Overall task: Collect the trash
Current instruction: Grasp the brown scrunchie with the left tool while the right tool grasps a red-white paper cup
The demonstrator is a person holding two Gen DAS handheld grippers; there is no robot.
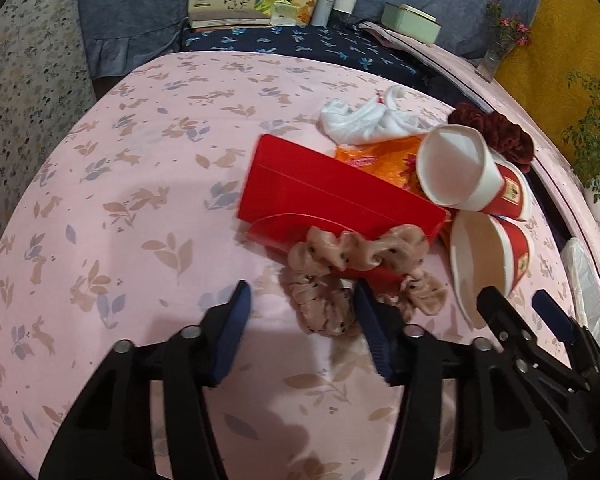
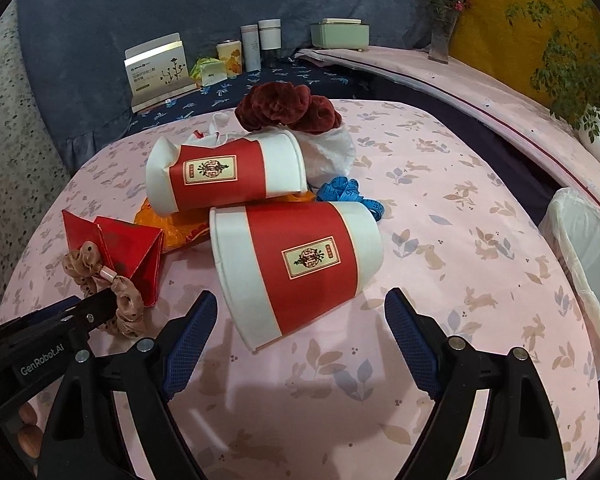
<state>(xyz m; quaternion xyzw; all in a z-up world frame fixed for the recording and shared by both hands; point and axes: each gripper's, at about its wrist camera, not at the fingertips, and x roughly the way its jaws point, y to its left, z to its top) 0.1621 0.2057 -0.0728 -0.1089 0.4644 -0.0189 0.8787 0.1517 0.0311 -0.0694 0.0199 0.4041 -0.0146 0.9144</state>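
Left wrist view: left gripper [image 1: 302, 322], jaws apart, empty, straddling the beige ruffled fabric scrunchie [image 1: 356, 276]; flat red paper envelope [image 1: 320, 196] uncollected.
Right wrist view: right gripper [image 2: 300, 340], jaws wide, empty, before the near red-and-white paper cup [image 2: 296, 268]; none visibly collected from the pink rabbit-print worktop [image 2: 460, 208].

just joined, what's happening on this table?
A person with a gripper in each hand is clearing a pile off the pink tablecloth. The left gripper hangs open by the beige scrunchie on the red envelope, its right finger touching it. The right gripper is open around the base of the nearer tipped paper cup. Nothing is gripped yet.
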